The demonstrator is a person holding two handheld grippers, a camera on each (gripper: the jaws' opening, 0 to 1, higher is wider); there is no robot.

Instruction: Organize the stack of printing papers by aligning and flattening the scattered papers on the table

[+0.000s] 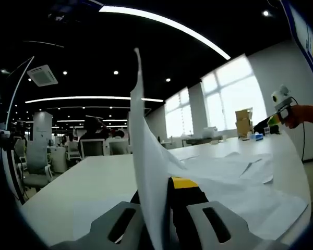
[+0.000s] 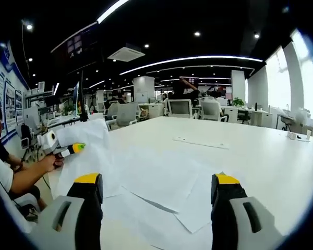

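Left gripper view – jaws: the left gripper (image 1: 164,208) is clenched on a sheet of paper (image 1: 145,156), which stands upright on edge from between the grey jaws, its yellow-tipped pad just visible behind the sheet
Left gripper view – papers: the scattered papers (image 1: 240,187) lie overlapping on the white table (image 1: 94,182), to the right of the held sheet, reaching to the table's near right edge
Left gripper view – far right: the right gripper (image 1: 268,122) enters at the edge, held in a hand (image 1: 302,115) above the table's far end
Right gripper view – jaws: the right gripper (image 2: 156,190) is spread wide and grasps nothing, its yellow-and-black tips hanging over the loose sheets (image 2: 161,187) on the table (image 2: 261,156)
Right gripper view – left side: the left gripper (image 2: 68,149) holds the raised sheet (image 2: 86,156) – a person's hand (image 2: 49,162) grips it just beside the table's edge
Right gripper view – background: office chairs (image 2: 180,108) line the table's far side
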